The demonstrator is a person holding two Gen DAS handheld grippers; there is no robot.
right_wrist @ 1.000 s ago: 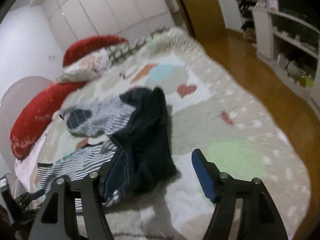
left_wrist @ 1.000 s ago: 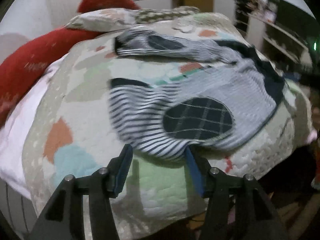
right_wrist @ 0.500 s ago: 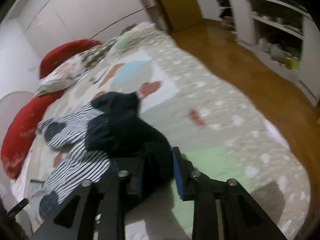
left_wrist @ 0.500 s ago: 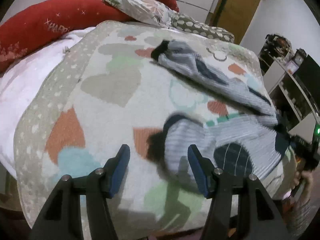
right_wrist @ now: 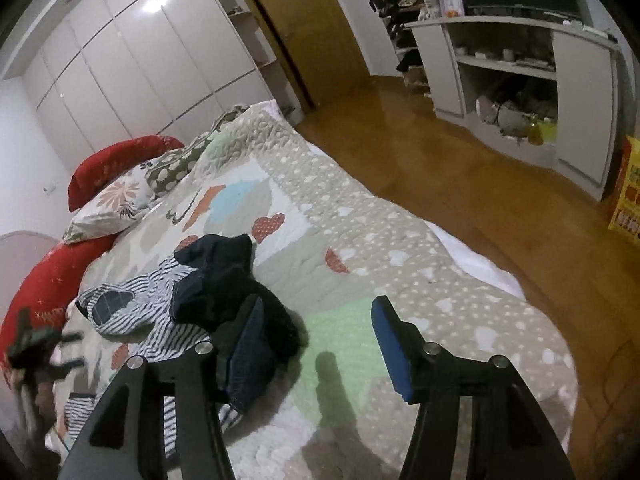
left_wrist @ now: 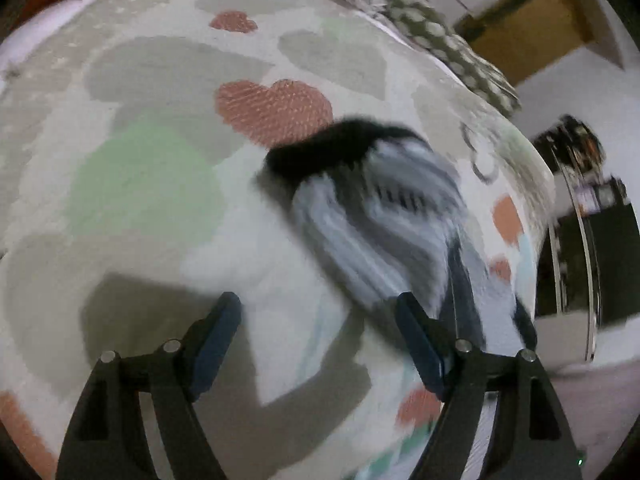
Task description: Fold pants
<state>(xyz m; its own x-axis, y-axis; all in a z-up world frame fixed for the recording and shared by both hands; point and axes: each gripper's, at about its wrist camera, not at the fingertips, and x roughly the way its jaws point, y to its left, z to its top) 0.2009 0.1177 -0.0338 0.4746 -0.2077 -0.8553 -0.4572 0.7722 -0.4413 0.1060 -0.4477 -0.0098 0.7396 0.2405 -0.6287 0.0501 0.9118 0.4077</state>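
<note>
Lying rumpled on the quilt [right_wrist: 400, 240], the pants [right_wrist: 188, 300] were a loose heap of striped legs and dark waist, nowhere near flat. In the right wrist view the right gripper [right_wrist: 316, 344] hung just over the dark waist end, its jaws opening with nothing pressed between the pads; its left finger sat in front of the dark fabric, though whether it touched I could not tell. In the left wrist view the left gripper [left_wrist: 320, 340] pointed down at the quilt with 1 striped leg and its dark cuff just ahead, badly blurred. Its jaws were opening too, and only quilt showed between them.

Judging from this, 3 things could go wrong. With neither tool gripping cloth, any pull would start from a fresh grab, and a pinch taken off the bunched waist could catch 2 layers or only a fold, so the heap would drag rather than spread. The leg seemed doubled over, so folding before it was laid straight would likely lock in the twist. The soft quilt could also be nipped along with the fabric if a finger dug low.
</note>
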